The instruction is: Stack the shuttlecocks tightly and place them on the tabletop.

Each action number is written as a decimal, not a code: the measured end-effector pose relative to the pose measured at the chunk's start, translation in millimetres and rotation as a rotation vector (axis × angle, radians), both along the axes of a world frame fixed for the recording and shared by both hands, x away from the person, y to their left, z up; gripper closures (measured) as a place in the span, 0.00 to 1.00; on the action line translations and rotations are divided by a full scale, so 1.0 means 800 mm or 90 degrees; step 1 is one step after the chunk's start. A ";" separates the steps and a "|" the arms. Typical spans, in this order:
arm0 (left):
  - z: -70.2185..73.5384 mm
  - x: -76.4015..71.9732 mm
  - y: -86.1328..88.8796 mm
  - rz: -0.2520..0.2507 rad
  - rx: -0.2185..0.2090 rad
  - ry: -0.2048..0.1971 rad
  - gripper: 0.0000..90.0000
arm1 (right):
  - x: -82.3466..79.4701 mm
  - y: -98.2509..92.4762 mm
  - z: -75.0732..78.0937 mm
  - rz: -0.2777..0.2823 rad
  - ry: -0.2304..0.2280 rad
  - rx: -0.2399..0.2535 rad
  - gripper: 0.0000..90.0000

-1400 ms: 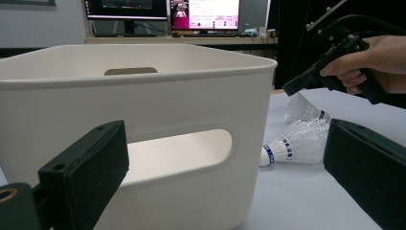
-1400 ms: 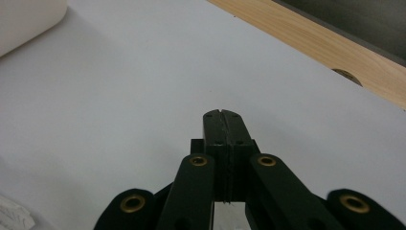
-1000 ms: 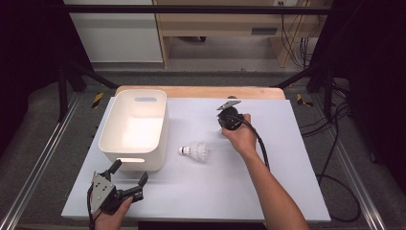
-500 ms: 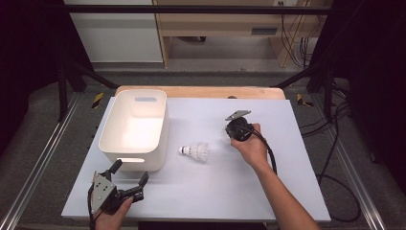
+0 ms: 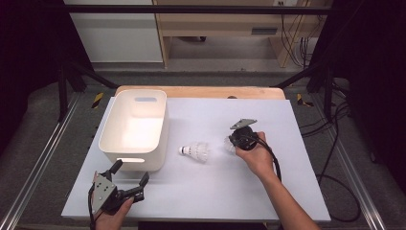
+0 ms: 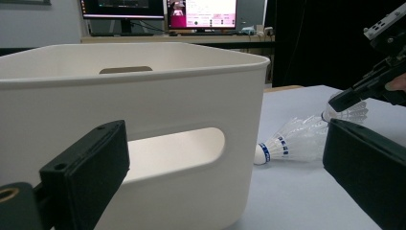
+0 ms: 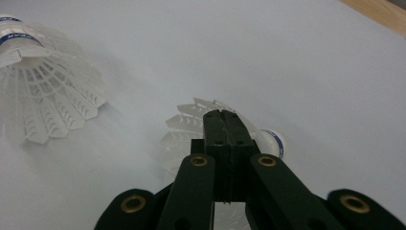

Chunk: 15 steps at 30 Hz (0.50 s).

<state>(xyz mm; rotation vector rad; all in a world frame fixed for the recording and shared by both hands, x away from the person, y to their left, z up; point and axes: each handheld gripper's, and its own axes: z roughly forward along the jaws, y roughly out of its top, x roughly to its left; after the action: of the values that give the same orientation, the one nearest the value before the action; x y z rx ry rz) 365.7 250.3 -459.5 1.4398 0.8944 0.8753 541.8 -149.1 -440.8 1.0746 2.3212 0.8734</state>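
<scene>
In the high view the right tongs [image 5: 233,143], right of centre, are clamped on the feathers of a shuttlecock [image 7: 191,132]. A second shuttlecock [image 5: 196,151] lies mid-frame on the white desk [image 5: 201,191], just beside the white bin [image 5: 134,127]. The left tongs [image 5: 130,173], lower left, stand apart, empty.

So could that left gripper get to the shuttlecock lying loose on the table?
Probably yes: the left gripper is open, and bare table lies between it and the loose shuttlecock, just past the bin's corner.
</scene>
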 end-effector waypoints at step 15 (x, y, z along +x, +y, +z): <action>0.000 0.000 -0.002 -0.004 0.004 0.000 0.03 | -0.006 -0.018 -0.003 0.001 -0.003 -0.028 1.00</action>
<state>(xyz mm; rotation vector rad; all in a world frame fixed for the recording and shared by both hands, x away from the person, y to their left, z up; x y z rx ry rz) 365.9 249.1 -459.6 1.4476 0.8881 0.8738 537.4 -163.1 -443.5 1.0514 2.3259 0.8203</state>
